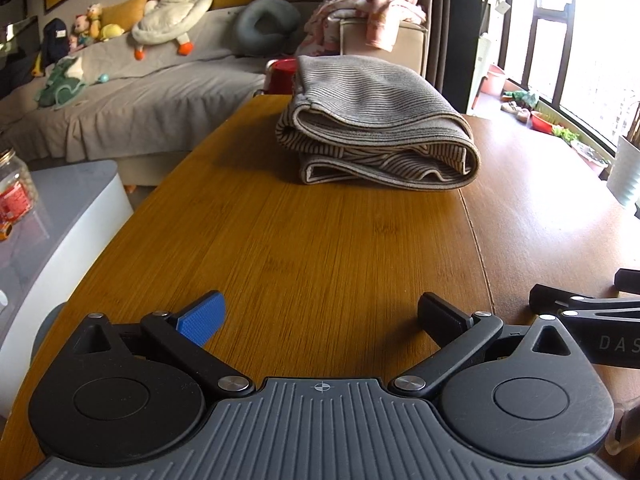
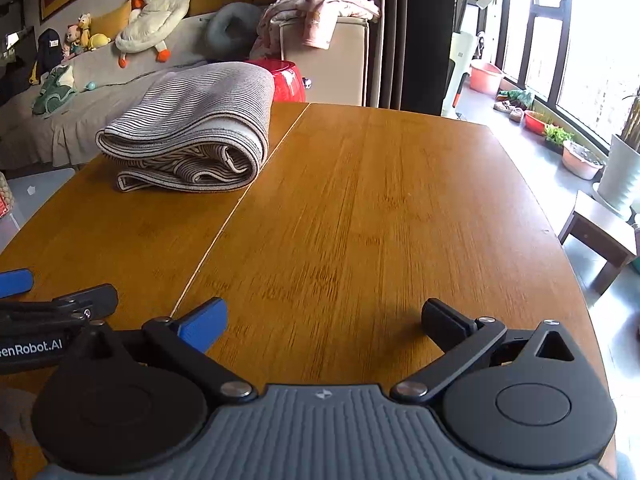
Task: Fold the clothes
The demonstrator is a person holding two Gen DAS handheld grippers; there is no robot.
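Note:
A grey striped garment point(image 1: 376, 128) lies folded in a thick bundle at the far end of the wooden table point(image 1: 304, 248); in the right wrist view the same garment point(image 2: 192, 132) sits at the far left. My left gripper point(image 1: 320, 316) is open near the table's front edge, well short of the garment, nothing between its fingers. My right gripper point(image 2: 324, 320) is open too, over bare wood to the right of the table's seam. Each gripper shows at the edge of the other's view: the right gripper point(image 1: 580, 308), the left gripper point(image 2: 60, 304).
Behind the table stand a red stool point(image 2: 286, 82), a sofa point(image 1: 140, 92) with plush toys, and a beige box draped with pink cloth point(image 2: 324, 24). A white cabinet with a jar point(image 1: 16, 192) is at the left. Plant pots point(image 2: 580, 160) line the window at the right.

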